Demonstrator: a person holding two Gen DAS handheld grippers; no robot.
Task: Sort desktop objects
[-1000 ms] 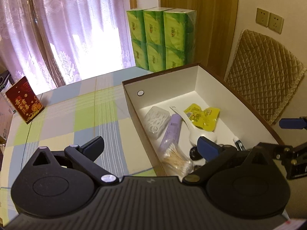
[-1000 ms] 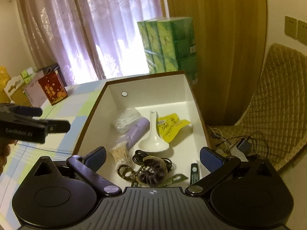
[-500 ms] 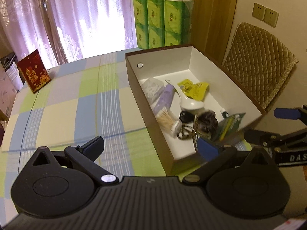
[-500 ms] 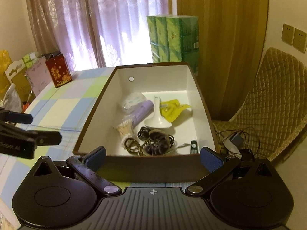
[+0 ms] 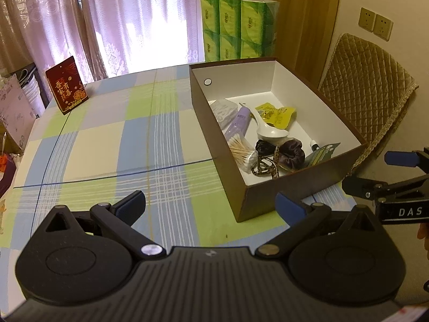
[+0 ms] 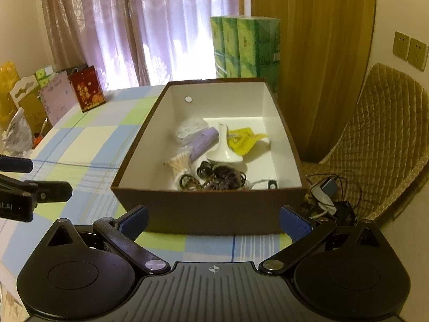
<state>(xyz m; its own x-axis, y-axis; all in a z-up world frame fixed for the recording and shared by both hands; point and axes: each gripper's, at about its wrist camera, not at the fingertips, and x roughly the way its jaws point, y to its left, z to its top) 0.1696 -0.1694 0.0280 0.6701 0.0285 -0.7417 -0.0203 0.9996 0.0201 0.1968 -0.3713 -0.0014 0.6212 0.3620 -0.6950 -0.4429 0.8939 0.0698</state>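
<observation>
A brown box [image 5: 300, 187] is set on the checked tablecloth [image 5: 112, 145], with cotton swabs [image 5: 241, 149], a purple tube [image 5: 238, 123], a white spoon [image 6: 224, 150], a yellow packet [image 5: 278, 114] and a dark scrunchie [image 5: 291, 153] inside. Green tissue packs [image 5: 238, 29] stand behind it; a red card [image 5: 66, 84] leans well apart. The left gripper [image 5: 210, 205] and right gripper [image 6: 213, 218] are held before the box, jaws wide, empty. Cables [image 6: 327, 196] by the quilted chair [image 6: 380, 145] are seen only in the right view.

At your 3 o'clock, right gripper [image 5: 375, 171] body reads "DAS". At 9 o'clock, left gripper [image 6: 49, 177] shows "ot.AI". Red card [image 5: 66, 85] characters unreadable.
</observation>
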